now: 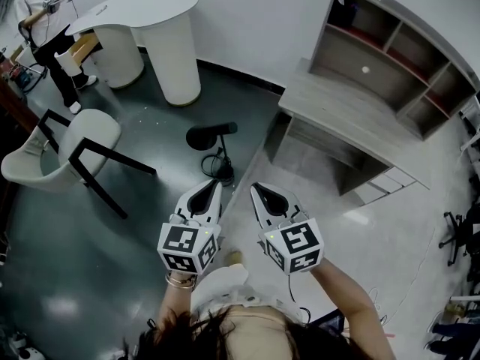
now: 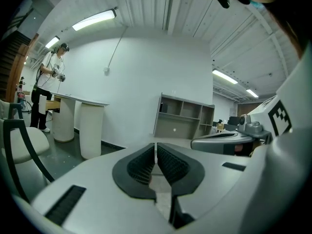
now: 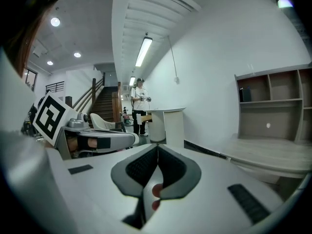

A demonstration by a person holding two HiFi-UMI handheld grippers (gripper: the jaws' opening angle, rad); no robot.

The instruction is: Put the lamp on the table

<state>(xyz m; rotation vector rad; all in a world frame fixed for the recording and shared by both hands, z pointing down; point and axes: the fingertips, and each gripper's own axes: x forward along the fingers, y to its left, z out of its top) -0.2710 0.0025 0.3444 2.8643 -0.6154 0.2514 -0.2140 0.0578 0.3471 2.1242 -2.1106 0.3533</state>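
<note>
A black lamp lies on the dark floor with its cord coiled beside it, straight ahead of both grippers. The grey wooden desk with a shelf unit stands to the right; it also shows in the left gripper view and the right gripper view. My left gripper and right gripper are held side by side, level, a short way from the lamp. Both are shut with nothing between the jaws. Neither gripper view shows the lamp.
A white chair with dark legs stands at the left. A white oval table is at the back left, with a person standing beside it. A black office chair sits at the right edge.
</note>
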